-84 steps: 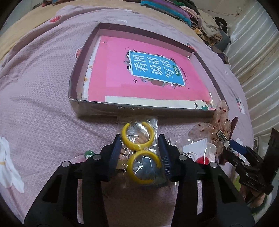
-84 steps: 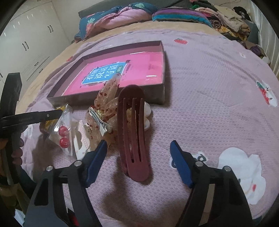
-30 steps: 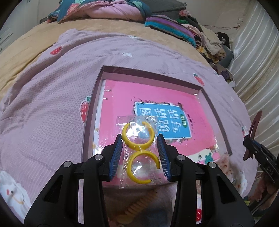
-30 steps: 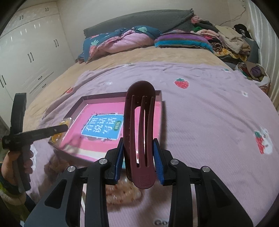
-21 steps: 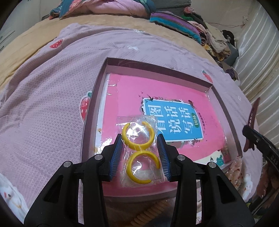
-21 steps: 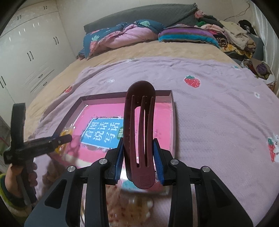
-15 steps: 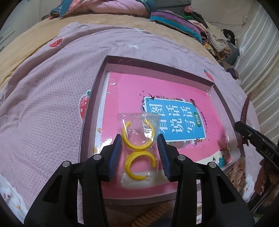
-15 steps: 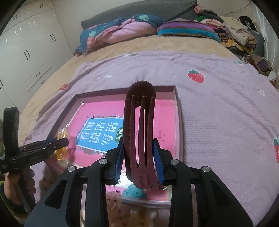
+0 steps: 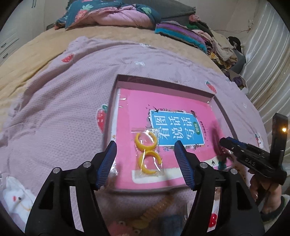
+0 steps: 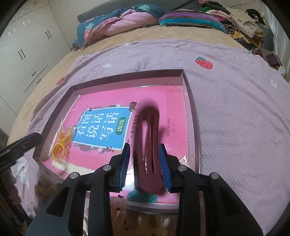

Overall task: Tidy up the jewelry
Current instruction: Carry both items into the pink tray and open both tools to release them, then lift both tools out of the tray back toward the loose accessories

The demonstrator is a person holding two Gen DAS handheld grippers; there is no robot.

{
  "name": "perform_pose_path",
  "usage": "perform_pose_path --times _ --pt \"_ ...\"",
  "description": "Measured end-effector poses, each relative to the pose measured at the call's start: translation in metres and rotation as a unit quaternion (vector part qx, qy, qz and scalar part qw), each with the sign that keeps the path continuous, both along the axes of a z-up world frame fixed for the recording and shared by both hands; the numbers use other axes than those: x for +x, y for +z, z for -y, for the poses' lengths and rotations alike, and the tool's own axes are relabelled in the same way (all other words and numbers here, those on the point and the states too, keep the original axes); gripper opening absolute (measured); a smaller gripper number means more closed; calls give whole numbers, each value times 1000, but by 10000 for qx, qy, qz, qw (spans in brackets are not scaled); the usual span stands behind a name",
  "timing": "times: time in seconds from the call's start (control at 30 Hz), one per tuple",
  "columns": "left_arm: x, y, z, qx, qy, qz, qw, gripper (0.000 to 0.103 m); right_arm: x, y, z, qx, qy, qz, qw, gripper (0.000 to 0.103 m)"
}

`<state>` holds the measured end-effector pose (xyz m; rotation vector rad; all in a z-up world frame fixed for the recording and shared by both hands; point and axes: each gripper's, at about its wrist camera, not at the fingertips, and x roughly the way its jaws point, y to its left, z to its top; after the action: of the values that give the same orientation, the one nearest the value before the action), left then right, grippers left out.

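A shallow box (image 9: 164, 82) with a pink book inside lies on the purple bedspread; it also shows in the right wrist view (image 10: 192, 109). A clear bag with two yellow rings (image 9: 147, 151) lies in the box near its front left; the right wrist view (image 10: 61, 142) shows it too. My left gripper (image 9: 145, 166) is open above the bag, apart from it. A maroon hair clip (image 10: 148, 152), blurred, sits between the fingers of my right gripper (image 10: 145, 164), which have parted from it over the box. The right gripper also shows at the right of the left wrist view (image 9: 228, 142).
Loose jewelry lies on the bedspread in front of the box: a yellow spiral tie (image 9: 157, 208), red beads (image 9: 212, 220) and a sequined piece (image 10: 117, 208). A folded quilt (image 10: 119, 16) and clothes (image 9: 219, 47) lie at the bed's far end. White wardrobes (image 10: 25, 47) stand left.
My left gripper opened and the ring bag dropped into the box. My right gripper lowered over the box and its fingers opened off the maroon clip, which is falling.
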<state>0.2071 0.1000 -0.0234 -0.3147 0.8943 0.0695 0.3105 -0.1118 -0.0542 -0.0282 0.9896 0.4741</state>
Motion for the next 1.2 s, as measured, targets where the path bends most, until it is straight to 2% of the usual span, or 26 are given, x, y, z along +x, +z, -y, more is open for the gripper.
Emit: perform_pose_path --times 0.07,0.23,0.37,0.5,0.53,0.57,0.83,0.9,1.2 --pt "-6 4 -2 18 72 11 10000 66 -4 3 2 41 -50 -3 10000 40" --pt "-20 15 -6 9 167 101 9998 71 -18 19 10 201 -89 127 9997 54" --pt "-31 24 -6 7 215 179 9996 74 -32 36 19 310 -175 299 9989 75" --pt "-42 32 -5 -1 262 280 9993 79 -45 51 28 436 -247 377 9980 78" --pt "-45 34 -5 -9 269 304 9992 79 -50 56 31 496 -264 437 9975 80" --pt "-48 37 -4 -12 274 333 9991 79 -55 60 33 543 -287 505 9968 87" --pt "-67 54 -3 59 359 524 9980 91 -86 89 43 627 -288 820 9942 91" --pt "-71 57 -4 49 379 563 9977 92 -92 95 46 657 -306 914 9932 95" --pt "-97 76 -2 84 418 767 9961 93 -120 122 66 819 -356 1194 9888 95"
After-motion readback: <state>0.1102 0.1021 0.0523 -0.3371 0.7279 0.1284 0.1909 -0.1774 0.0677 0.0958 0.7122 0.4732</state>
